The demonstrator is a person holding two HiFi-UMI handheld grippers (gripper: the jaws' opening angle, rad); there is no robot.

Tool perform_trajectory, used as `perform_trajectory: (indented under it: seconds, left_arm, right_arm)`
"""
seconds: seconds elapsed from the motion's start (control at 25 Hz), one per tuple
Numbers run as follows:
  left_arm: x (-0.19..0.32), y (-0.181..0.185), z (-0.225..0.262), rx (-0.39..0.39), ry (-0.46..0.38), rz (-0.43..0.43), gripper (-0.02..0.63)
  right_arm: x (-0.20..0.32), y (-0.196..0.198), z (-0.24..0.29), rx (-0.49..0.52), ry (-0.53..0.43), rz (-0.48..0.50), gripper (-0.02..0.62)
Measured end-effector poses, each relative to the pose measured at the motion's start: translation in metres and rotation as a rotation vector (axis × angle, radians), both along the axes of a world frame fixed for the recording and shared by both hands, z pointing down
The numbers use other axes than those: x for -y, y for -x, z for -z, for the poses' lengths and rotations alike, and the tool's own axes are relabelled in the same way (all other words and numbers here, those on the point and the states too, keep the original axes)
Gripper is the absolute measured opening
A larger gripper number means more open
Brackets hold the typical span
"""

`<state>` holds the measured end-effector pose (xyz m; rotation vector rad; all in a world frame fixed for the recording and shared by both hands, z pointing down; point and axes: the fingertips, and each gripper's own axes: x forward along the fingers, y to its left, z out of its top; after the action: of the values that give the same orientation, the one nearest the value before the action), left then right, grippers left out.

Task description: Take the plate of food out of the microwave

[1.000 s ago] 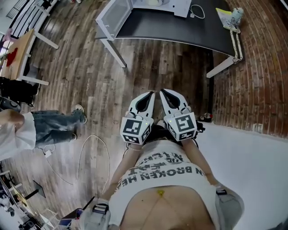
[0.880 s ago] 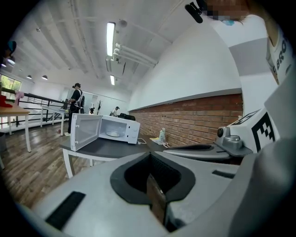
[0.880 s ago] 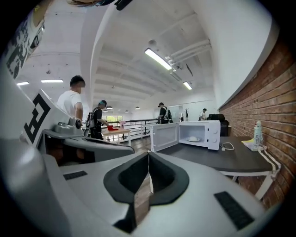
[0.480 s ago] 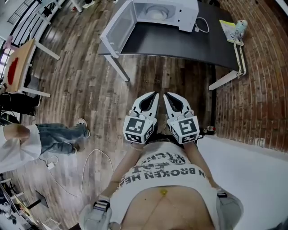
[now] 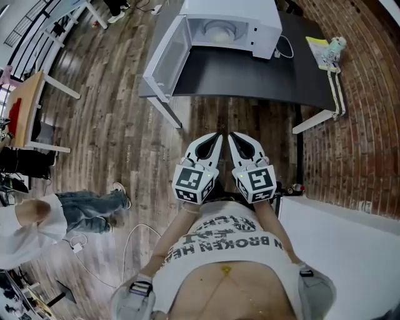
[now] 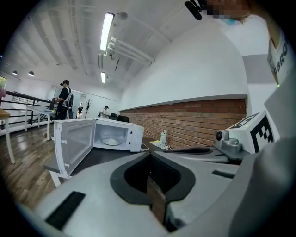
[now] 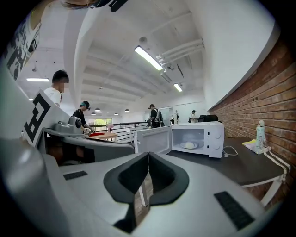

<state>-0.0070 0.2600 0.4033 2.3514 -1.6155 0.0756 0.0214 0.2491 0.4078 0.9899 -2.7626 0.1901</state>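
L gripper [image 5: 216,137] & R gripper [image 5: 231,137] both closed, empty, side by side, well short of surface [image 5: 250,69]. Inside microwave [image 5: 253,19]: plate of food [image 5: 220,31]; door [image 5: 167,59] swung open left. Cable [image 5: 285,45], bottle [image 5: 336,45] to the right.

A black-topped table with white legs [image 5: 250,75] spans the upper middle of the head view, standing on a dark wood plank floor [image 5: 125,144]. On it rests a white microwave oven [image 5: 250,15], door swung open, at top centre. A white cable [image 5: 286,47] lies just right of it, and a yellow-green sheet [image 5: 320,50] lies at the table's right end.
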Motion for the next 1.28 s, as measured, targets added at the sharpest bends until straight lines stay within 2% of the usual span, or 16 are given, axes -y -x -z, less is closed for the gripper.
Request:
perform_trajectory:
  seconds: [0.28, 0.76, 1.0, 1.28]
  left_arm:
    - [0.017, 0.033, -0.004, 0.011, 0.002, -0.020, 0.006]
    - [0.043, 0.055, -0.019, -0.024, 0.038, -0.014, 0.007]
    - [0.085, 0.059, -0.022, -0.028, 0.047, -0.010, 0.007]
    - [0.160, 0.070, -0.012, -0.029, 0.030, 0.007, 0.006]
  right_arm:
    - [0.016, 0.032, -0.008, 0.007, 0.023, -0.031, 0.009]
    - [0.041, 0.051, -0.018, -0.025, 0.037, -0.042, 0.009]
    - [0.084, 0.060, -0.021, -0.015, 0.049, -0.027, 0.009]
    - [0.159, 0.076, -0.010, 0.003, 0.040, 0.019, 0.009]
